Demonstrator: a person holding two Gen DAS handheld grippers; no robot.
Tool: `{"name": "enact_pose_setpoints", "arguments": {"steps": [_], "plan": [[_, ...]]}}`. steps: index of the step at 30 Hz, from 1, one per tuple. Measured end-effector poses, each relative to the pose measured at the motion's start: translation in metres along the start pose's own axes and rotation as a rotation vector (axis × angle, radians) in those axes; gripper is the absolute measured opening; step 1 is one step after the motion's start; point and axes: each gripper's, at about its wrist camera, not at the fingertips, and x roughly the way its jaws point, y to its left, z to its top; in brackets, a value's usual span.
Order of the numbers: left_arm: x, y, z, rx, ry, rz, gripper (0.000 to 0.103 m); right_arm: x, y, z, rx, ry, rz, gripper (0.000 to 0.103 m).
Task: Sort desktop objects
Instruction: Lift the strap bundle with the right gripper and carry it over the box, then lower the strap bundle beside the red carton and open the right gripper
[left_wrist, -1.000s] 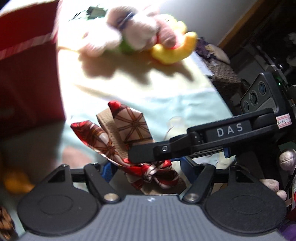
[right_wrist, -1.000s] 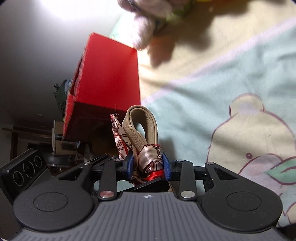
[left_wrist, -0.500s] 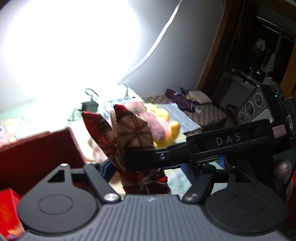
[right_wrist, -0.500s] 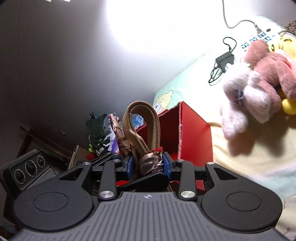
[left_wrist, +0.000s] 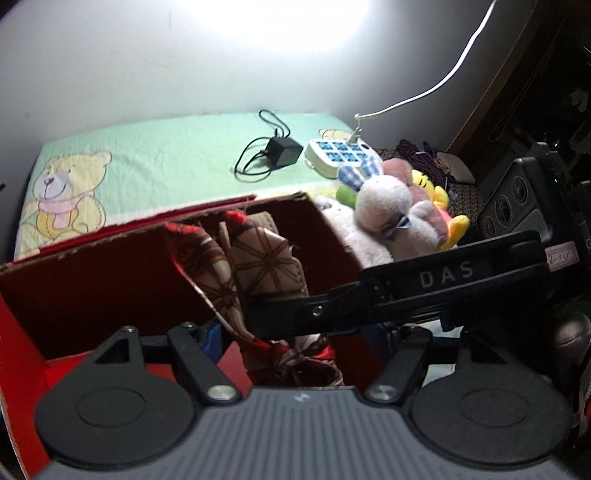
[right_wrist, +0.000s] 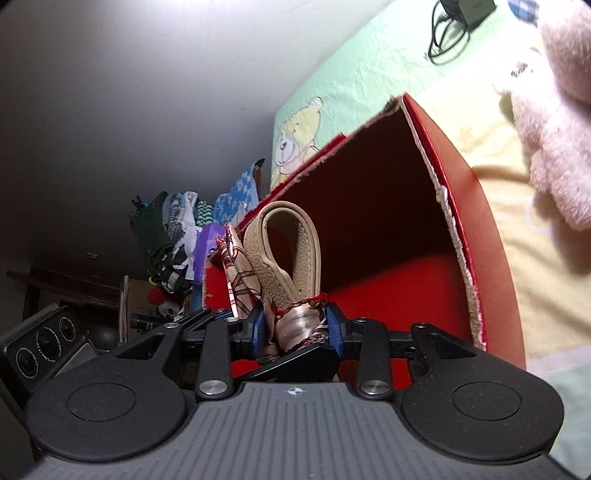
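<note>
A red-and-beige patterned scarf (left_wrist: 258, 273) is knotted round a beige strap loop (right_wrist: 306, 236). My right gripper (right_wrist: 295, 328) is shut on the knot, both blue pads pressing it. The bundle hangs over the open top of a red cardboard box (left_wrist: 85, 254), whose red floor and dark inner walls show behind it (right_wrist: 480, 236). My left gripper (left_wrist: 328, 328) is open, its blue pads wide apart on either side of the bundle and not touching it. The right gripper's black finger (left_wrist: 443, 277), marked DAS, crosses in front of the left view.
Soft toys (left_wrist: 388, 206) are heaped just right of the box. Behind them lie a white power strip (left_wrist: 340, 157) and a black charger with its cable (left_wrist: 282, 155) on the green bear-print sheet (left_wrist: 147, 155). A pile of clothes (right_wrist: 170, 229) lies beyond the box's far side.
Both grippers have risen from the sheet and swung left over the red box, the right one carrying the scarf bundle. The grip has stayed the same.
</note>
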Motion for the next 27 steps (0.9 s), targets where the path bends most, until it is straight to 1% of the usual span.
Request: {"name": "enact_pose_setpoints", "arguments": {"steps": [1, 3, 5, 7, 10, 13, 16, 17, 19, 21, 23, 24, 27], "plan": [[0.004, 0.007, -0.002, -0.009, 0.016, 0.004, 0.075, 0.006, -0.001, 0.0, 0.018, 0.005, -0.015, 0.037], [0.008, 0.02, -0.004, -0.036, 0.037, 0.001, 0.076, 0.014, 0.003, -0.001, 0.007, -0.001, -0.056, 0.037], [0.013, 0.033, -0.001, -0.073, 0.059, -0.007, 0.076, 0.021, 0.004, -0.002, 0.026, 0.015, -0.088, 0.036], [0.018, 0.042, -0.002, -0.097, 0.086, -0.012, 0.076, 0.03, 0.007, 0.0, 0.031, 0.038, -0.147, 0.036], [0.021, 0.046, -0.006, -0.1, 0.121, 0.01, 0.076, 0.045, 0.007, -0.001, 0.032, 0.081, -0.224, 0.036], [0.026, 0.047, -0.01, -0.084, 0.152, 0.029, 0.071, 0.058, 0.003, -0.003, 0.033, 0.126, -0.278, 0.032], [0.029, 0.051, -0.013, -0.082, 0.181, 0.054, 0.071, 0.064, -0.001, -0.003, 0.06, 0.162, -0.283, 0.03], [0.03, 0.054, -0.013, -0.092, 0.186, 0.057, 0.075, 0.065, -0.001, -0.002, 0.06, 0.174, -0.279, 0.03], [0.031, 0.061, -0.014, -0.105, 0.194, 0.066, 0.078, 0.065, 0.001, -0.002, 0.058, 0.186, -0.288, 0.03], [0.03, 0.063, -0.015, -0.106, 0.199, 0.074, 0.078, 0.062, 0.01, -0.001, -0.001, 0.184, -0.302, 0.03], [0.025, 0.06, -0.015, -0.083, 0.18, 0.1, 0.075, 0.054, 0.019, 0.001, -0.064, 0.159, -0.298, 0.03], [0.023, 0.058, -0.016, -0.069, 0.171, 0.119, 0.075, 0.05, 0.022, 0.003, -0.086, 0.147, -0.3, 0.03], [0.022, 0.058, -0.017, -0.046, 0.168, 0.157, 0.075, 0.055, 0.025, 0.013, -0.128, 0.145, -0.381, 0.029]]}}
